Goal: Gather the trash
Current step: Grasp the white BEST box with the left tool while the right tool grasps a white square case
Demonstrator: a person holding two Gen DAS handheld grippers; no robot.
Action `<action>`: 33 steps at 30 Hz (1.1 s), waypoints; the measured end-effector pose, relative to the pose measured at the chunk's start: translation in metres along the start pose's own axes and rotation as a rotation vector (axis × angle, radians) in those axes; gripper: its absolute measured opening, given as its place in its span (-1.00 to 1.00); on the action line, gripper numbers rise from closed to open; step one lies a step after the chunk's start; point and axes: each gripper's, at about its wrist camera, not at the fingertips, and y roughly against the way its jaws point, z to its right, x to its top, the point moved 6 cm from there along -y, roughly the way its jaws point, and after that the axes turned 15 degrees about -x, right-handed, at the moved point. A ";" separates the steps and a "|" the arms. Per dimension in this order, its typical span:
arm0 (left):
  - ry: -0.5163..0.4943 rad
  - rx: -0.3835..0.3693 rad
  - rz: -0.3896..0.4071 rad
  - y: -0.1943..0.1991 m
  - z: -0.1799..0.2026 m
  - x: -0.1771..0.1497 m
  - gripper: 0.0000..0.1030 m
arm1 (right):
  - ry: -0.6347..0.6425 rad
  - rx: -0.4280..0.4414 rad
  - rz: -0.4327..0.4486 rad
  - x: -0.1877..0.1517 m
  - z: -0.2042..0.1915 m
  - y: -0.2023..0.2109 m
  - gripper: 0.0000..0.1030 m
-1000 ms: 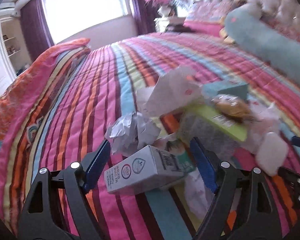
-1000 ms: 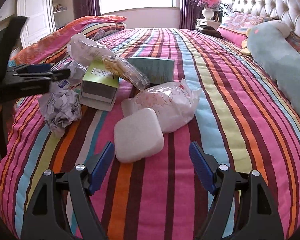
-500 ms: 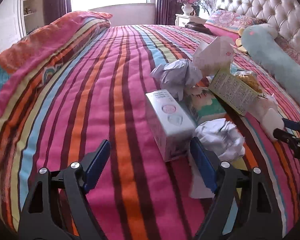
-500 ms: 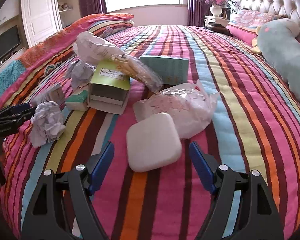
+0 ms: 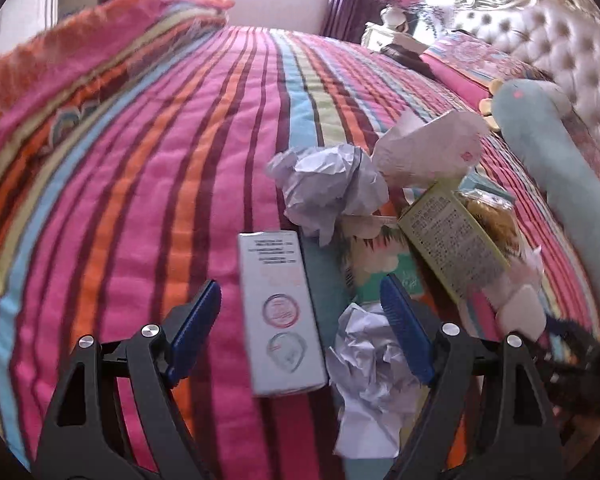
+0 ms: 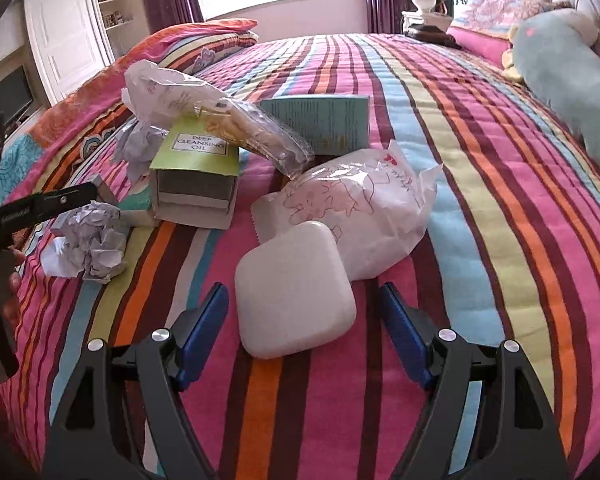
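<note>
Now both claws apart: white carton [image 5: 278, 312] between left claw [image 5: 300, 312] tips, white pad [image 6: 294, 294] between right claw [image 6: 304, 312] tips

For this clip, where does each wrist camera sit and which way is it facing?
Left wrist view: on the left gripper, low over the striped bedspread, facing the headboard end; open jaws frame a white carton; crumpled paper sits by the right-hand finger.
Right wrist view: on the right gripper, same direction; open jaws flank a white square case; the left gripper shows at the left edge.
Shared: crumpled paper, green box, white printed bag, blue plush.
</note>
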 end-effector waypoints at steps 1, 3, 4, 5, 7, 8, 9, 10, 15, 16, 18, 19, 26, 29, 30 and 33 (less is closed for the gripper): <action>0.019 -0.030 -0.001 -0.002 0.002 -0.001 0.55 | 0.002 0.001 -0.004 0.000 -0.001 -0.001 0.42; 0.033 -0.077 -0.004 -0.004 0.007 -0.003 0.55 | 0.007 -0.001 -0.004 0.002 -0.003 -0.001 0.42; 0.029 -0.095 -0.004 -0.004 0.009 -0.004 0.55 | 0.010 -0.001 0.000 0.002 -0.004 -0.001 0.42; 0.020 -0.083 -0.006 -0.006 0.007 -0.003 0.55 | 0.015 -0.004 0.002 0.001 -0.005 -0.001 0.42; 0.034 0.002 -0.010 -0.007 -0.010 0.000 0.55 | 0.022 -0.021 -0.006 -0.001 -0.005 -0.002 0.42; 0.051 0.080 -0.016 -0.005 -0.025 0.000 0.55 | 0.024 -0.024 -0.004 -0.001 -0.006 -0.002 0.42; 0.072 0.161 -0.018 -0.002 -0.044 -0.002 0.55 | 0.024 -0.026 -0.002 -0.001 -0.005 -0.001 0.42; 0.085 0.172 -0.017 0.001 -0.054 -0.004 0.55 | 0.023 -0.026 -0.003 -0.001 -0.005 -0.001 0.42; 0.136 0.054 0.003 0.009 -0.070 -0.015 0.55 | 0.044 -0.050 -0.007 -0.001 -0.009 -0.003 0.42; 0.122 0.066 -0.005 0.007 -0.068 -0.015 0.55 | 0.052 -0.057 -0.007 -0.001 -0.010 -0.004 0.42; 0.083 0.090 -0.018 0.003 -0.062 -0.016 0.55 | 0.060 -0.066 -0.010 -0.001 -0.011 -0.005 0.41; 0.046 0.100 -0.016 0.000 -0.055 -0.016 0.55 | 0.061 -0.068 -0.011 -0.001 -0.011 -0.005 0.39; 0.014 0.094 -0.003 0.006 -0.047 -0.023 -0.42 | 0.012 -0.040 -0.004 -0.004 0.000 0.001 -0.01; 0.010 0.095 0.022 0.025 -0.049 -0.033 -0.42 | -0.031 -0.001 0.007 -0.008 0.005 0.010 -0.01; 0.014 0.085 0.037 0.033 -0.049 -0.037 -0.42 | -0.038 0.008 0.016 -0.010 0.005 0.016 -0.01; -0.001 0.048 0.089 0.067 -0.042 -0.056 -0.42 | -0.018 0.016 0.048 -0.023 0.004 0.037 -0.01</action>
